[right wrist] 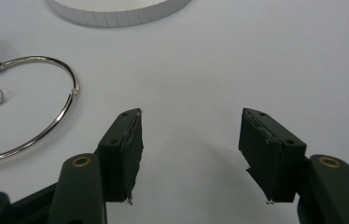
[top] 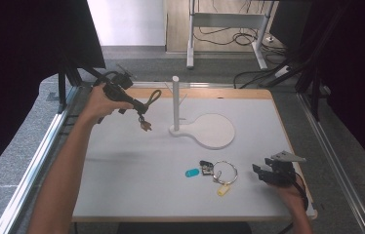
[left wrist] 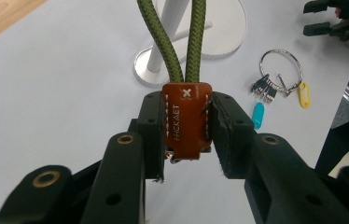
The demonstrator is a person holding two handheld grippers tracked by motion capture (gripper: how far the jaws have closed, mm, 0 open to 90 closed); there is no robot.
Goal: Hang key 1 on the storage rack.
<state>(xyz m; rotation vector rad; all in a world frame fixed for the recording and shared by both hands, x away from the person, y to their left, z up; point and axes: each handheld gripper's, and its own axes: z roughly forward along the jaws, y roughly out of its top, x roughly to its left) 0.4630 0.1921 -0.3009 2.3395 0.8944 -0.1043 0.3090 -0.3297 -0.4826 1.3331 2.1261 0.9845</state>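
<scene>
Item: green rope loop (left wrist: 187, 42) | Grip: left gripper (left wrist: 185, 126) fingers clamped on leather tab (left wrist: 186, 119); right gripper (right wrist: 189, 144) fingers wide, empty | Risk: tab pinched only at sides, slippage possible; peg stand (top: 175, 105) toppled if snagged.

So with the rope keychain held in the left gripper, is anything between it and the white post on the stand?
Nothing visible. The left gripper holds the rope keychain by its leather tab, and bare table separates it from the white post. The key ring lies nearer the right gripper.
</scene>
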